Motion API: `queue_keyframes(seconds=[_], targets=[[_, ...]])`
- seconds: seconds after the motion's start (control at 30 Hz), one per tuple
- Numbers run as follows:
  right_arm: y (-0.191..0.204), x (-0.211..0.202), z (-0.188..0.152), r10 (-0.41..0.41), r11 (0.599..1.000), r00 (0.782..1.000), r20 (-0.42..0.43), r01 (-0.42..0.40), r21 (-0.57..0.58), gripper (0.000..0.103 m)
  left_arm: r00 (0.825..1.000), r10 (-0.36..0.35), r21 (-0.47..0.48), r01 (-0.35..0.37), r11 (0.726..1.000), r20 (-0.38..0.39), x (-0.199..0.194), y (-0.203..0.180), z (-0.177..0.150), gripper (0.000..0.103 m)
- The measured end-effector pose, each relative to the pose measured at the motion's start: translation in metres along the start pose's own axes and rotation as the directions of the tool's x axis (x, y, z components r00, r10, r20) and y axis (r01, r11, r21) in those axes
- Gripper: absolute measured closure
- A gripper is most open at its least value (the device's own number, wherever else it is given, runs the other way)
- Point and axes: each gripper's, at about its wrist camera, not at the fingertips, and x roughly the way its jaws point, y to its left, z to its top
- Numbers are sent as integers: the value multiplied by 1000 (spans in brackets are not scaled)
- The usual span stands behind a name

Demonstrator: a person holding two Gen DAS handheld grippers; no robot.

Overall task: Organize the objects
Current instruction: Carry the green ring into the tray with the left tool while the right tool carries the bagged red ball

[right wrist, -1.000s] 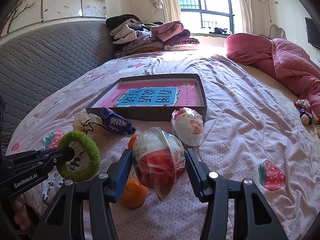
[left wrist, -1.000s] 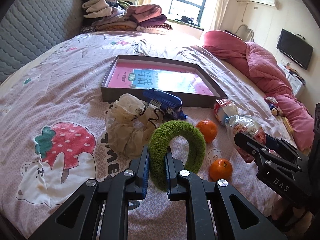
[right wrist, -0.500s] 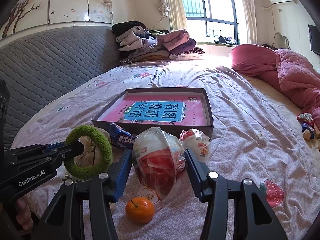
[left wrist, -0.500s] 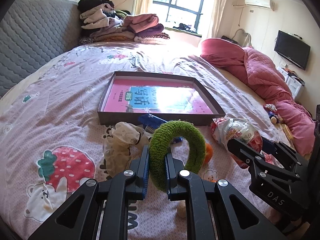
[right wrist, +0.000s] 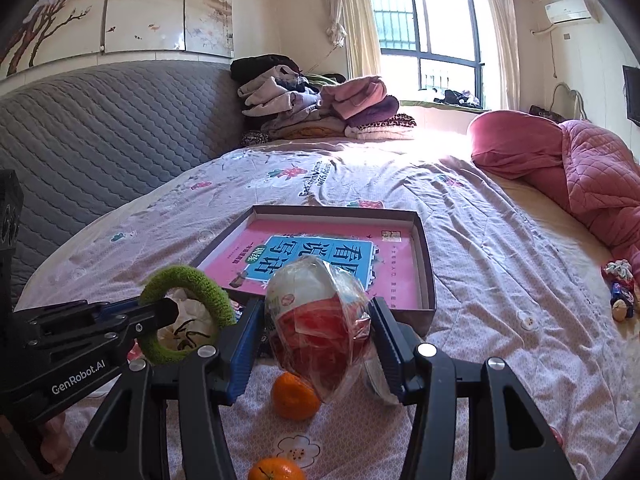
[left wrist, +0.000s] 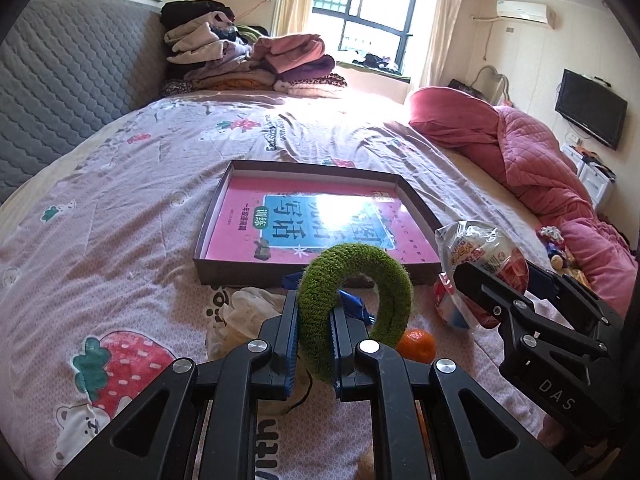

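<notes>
My left gripper (left wrist: 314, 322) is shut on a green fuzzy scrunchie (left wrist: 384, 280) and holds it above the bed, short of the shallow dark box (left wrist: 212, 224) with a pink book (left wrist: 320, 220) inside. My right gripper (right wrist: 318, 320) is shut on a clear snack bag (right wrist: 320, 320) with red and white contents, held up near the box's front edge (right wrist: 416, 316). The scrunchie (right wrist: 188, 276) and left gripper show at the left of the right wrist view. The snack bag (left wrist: 480, 248) shows at the right of the left wrist view.
On the bed sheet below lie two oranges (right wrist: 294, 396) (right wrist: 276, 470), a white scrunchie (left wrist: 240, 316), a blue wrapper (left wrist: 352, 304) and another snack bag (left wrist: 448, 304). Folded clothes (left wrist: 240, 60) are stacked at the far end. A pink quilt (left wrist: 540, 160) lies right.
Both grippers have risen and moved forward toward the box with their loads. The items on the sheet now sit lower in both views.
</notes>
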Motion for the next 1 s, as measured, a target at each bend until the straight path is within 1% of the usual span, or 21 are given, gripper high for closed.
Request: queue_keyframes(seconds=[0.47,0.63,0.73,0.87,0.9,1.0], targets=[[-19,36,22,-10,1000,1000,-28,10,-8,50,1000,22,-35,-22,999,0,32,14,32,90],[-26,53,29,-13,1000,999,-44,12,-18,49,999,40,-40,-40,998,-3,45,17,43,90],[-30,65,34,-16,1000,998,-59,15,-25,49,999,47,-41,-48,998,-17,56,19,50,90],[-34,84,38,-15,999,996,-88,13,-31,49,998,37,-64,-40,997,-47,76,23,61,90],[-36,89,38,-4,1000,995,-103,1,-28,49,998,38,-66,-41,997,-53,79,24,63,90],[-41,101,42,3,1000,991,-132,-7,-28,49,996,58,-69,-62,996,-64,91,28,71,90]])
